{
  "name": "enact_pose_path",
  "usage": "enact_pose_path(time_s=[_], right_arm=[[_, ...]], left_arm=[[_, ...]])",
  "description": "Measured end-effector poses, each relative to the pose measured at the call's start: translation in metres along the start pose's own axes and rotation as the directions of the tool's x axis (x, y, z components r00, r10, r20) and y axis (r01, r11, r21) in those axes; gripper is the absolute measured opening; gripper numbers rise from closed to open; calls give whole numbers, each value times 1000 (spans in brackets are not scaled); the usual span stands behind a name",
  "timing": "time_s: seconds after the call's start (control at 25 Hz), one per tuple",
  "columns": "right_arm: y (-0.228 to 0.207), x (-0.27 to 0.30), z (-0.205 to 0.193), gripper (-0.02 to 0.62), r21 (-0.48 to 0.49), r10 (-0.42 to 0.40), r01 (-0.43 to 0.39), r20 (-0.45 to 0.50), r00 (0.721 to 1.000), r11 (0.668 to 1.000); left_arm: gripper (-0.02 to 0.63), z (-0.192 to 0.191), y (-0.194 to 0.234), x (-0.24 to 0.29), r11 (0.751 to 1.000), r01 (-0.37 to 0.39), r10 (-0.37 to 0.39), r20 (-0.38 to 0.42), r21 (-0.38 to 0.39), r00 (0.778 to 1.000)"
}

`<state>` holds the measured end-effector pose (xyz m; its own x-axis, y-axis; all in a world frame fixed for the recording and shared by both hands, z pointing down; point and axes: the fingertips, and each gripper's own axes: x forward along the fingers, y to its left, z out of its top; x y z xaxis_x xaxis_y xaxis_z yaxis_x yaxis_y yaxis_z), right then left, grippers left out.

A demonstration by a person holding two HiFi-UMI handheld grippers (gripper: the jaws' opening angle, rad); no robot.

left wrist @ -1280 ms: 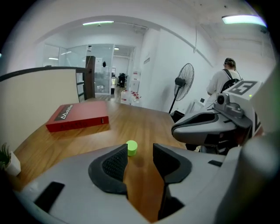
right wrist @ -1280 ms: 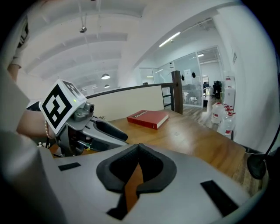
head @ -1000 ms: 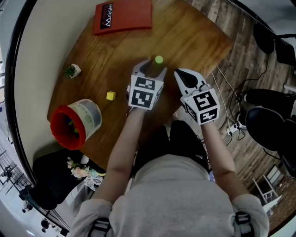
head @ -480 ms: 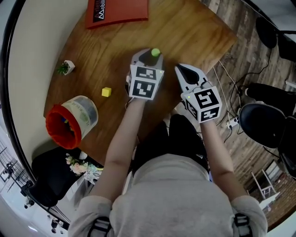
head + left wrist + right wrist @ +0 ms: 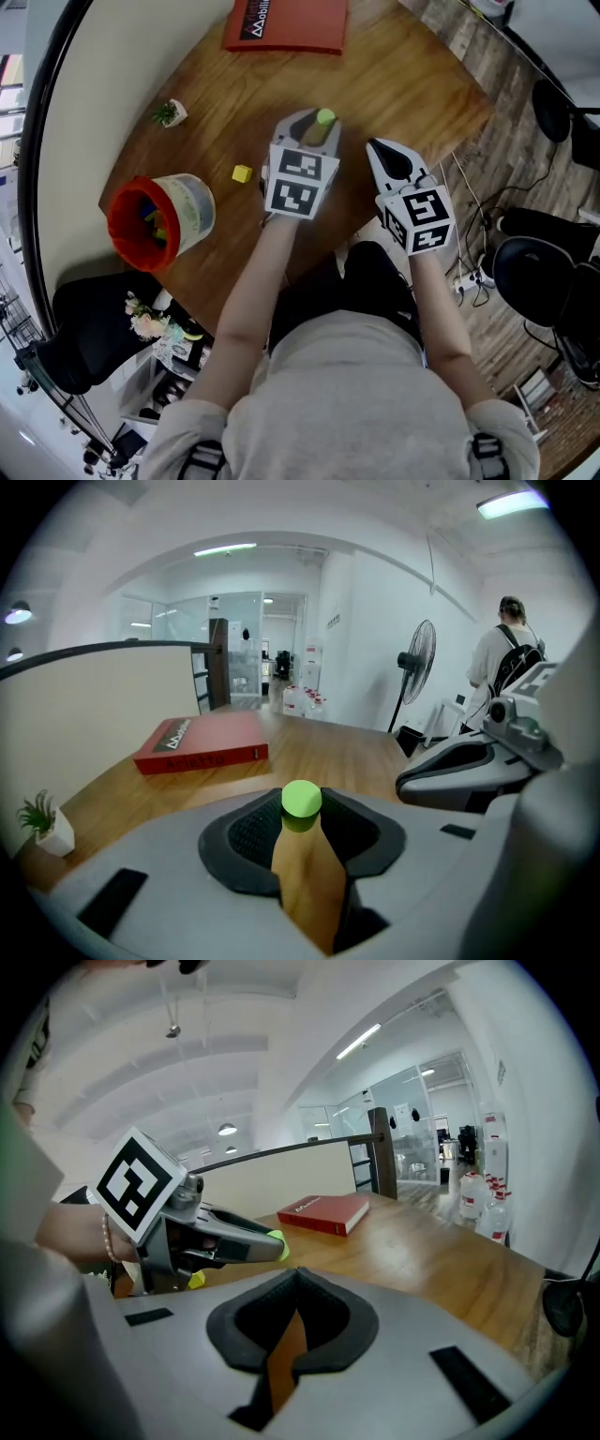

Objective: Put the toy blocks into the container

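Green block (image 5: 302, 800) clamped at the tips of the left gripper (image 5: 317, 131) fingers, which have just been closing on it; looks lifted off the surface (image 5: 403, 84). Round face toward the gripper camera, long axis unclear. Container (image 5: 192, 211) well off to the left, yellow block (image 5: 242, 173) between. Left gripper nearer. Right gripper (image 5: 392, 157) fingers together, empty.

The red book (image 5: 286, 23) runs off the top edge of the head view, so its far side is cut away. Only the round top of the green block (image 5: 302, 799) shows; the rest is hidden between the jaws of the left tool (image 5: 316, 124). Inside the container (image 5: 195, 214), the coloured pieces (image 5: 150, 221) are too small to tell apart. In the right gripper view, the yellow block (image 5: 196, 1281) is mostly hidden behind the left tool.
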<state>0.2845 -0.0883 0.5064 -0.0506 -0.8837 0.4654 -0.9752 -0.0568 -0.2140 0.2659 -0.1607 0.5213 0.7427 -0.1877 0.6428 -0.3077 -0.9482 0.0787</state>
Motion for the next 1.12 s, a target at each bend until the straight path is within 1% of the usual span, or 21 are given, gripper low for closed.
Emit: enact_pose_path(time_s=[0.2,0.32,0.48,0.6,0.72,0.88,1.0,1.12], right_arm=[[32,3,18,9,-48,50,-48,34,998,998],[54,13,38,9,-88,105,-99,66,992,991],[85,19,58,9,-141,157,-143,97,983,980],[109,25,76,8,-190,212,-188,113,971,964],[139,28,93,9,-239,275,-241,123,953,941],[181,29,112,8,-299,363,-312,133,922,902],[211,28,123,9,-339,416,-353,135,899,872],[243,26,131,9,-384,472,-394,132,872,835]], left_arm=[[143,11,7,-47,1000,-3,1,63,21,998],[143,15,19,-77,999,-40,39,100,7,994],[143,16,28,-119,997,-72,73,150,-14,986],[143,18,42,-152,991,-130,131,182,-20,975],[143,15,57,-184,980,-195,201,208,-48,957],[143,11,73,-229,956,-279,292,235,-86,927],[143,8,86,-265,935,-335,355,260,-117,898],[143,0,99,-299,909,-384,416,280,-163,865]])
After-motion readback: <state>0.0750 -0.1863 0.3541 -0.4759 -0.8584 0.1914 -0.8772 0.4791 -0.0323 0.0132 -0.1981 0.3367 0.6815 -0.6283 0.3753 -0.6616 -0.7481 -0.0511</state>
